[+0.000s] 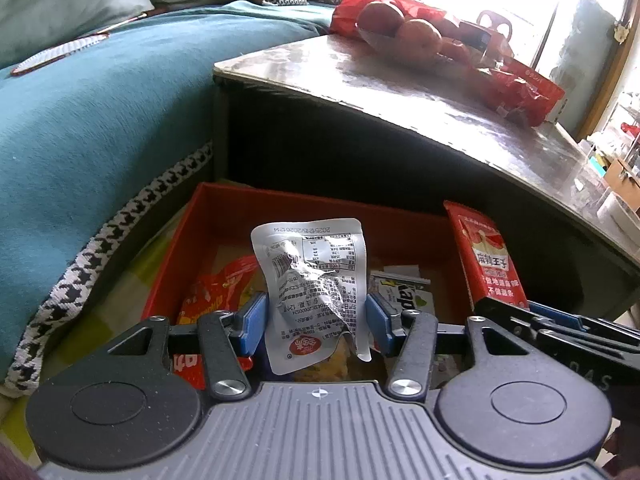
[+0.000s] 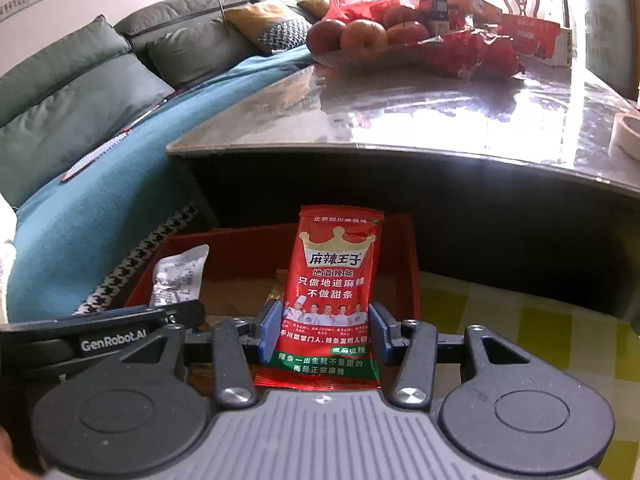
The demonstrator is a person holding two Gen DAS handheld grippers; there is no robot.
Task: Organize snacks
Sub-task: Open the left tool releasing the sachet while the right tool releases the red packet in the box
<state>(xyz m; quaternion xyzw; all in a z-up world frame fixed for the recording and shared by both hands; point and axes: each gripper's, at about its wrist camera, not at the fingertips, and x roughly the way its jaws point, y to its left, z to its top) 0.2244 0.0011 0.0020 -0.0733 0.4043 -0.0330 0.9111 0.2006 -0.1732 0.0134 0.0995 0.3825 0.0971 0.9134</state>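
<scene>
**A:** so how far along is the snack sorting? the left gripper (image 1: 316,322) has its blue fingers (image 1: 253,322) clamped on a crinkly silver packet (image 1: 314,280), held upright at centre frame over the red box (image 1: 320,210); the right gripper (image 2: 322,330) is clamped the same way on a red spicy-strip packet (image 2: 334,296), also upright at centre of its own view, above the same box.

**B:** I'd call it mid-way; there's already stuff in the box in the left view: a red wrapper (image 1: 224,284) at lower left and a white-and-green packet (image 1: 404,290) behind the right-hand finger; so some snacks look put away, two are in hand and not yet dropped in.

**A:** and what's left?

**B:** probably the red bags (image 2: 472,54) by the apples (image 2: 364,38) on the worktop (image 2: 400,120) at upper right of the frame; can't tell if they count as snacks to sort, though; the box looks to have room.
</scene>
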